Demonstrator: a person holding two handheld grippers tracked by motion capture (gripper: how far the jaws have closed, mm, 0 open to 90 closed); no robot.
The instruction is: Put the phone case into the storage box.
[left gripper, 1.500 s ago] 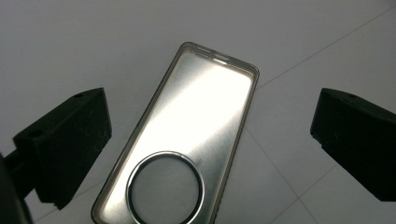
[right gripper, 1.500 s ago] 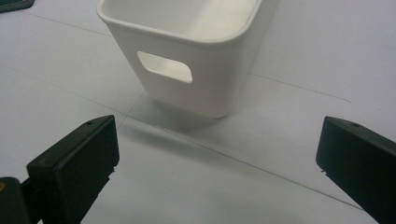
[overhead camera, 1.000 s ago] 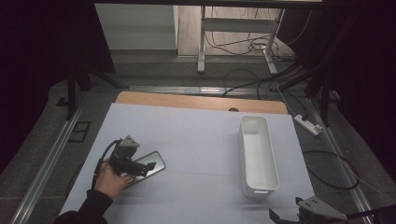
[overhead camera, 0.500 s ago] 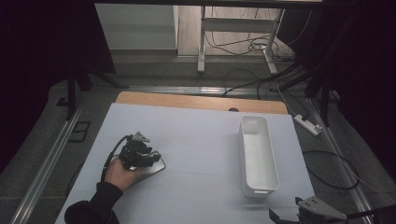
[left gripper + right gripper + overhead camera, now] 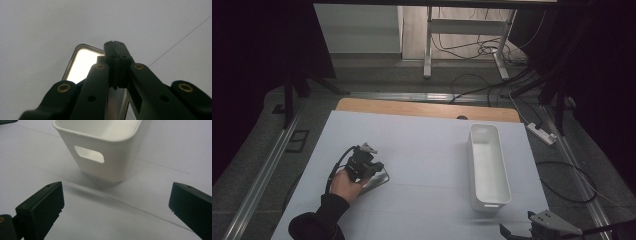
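A pale, matte surface (image 5: pixel 427 150) carries two things. At left, the left gripper (image 5: pixel 114 44), jaws just clenched together, rests over one flat, glossy, round-cornered metal tray (image 5: pixel 82 62). One long white plastic bin (image 5: pixel 487 165) stands right, before the released right gripper (image 5: pixel 116 202).
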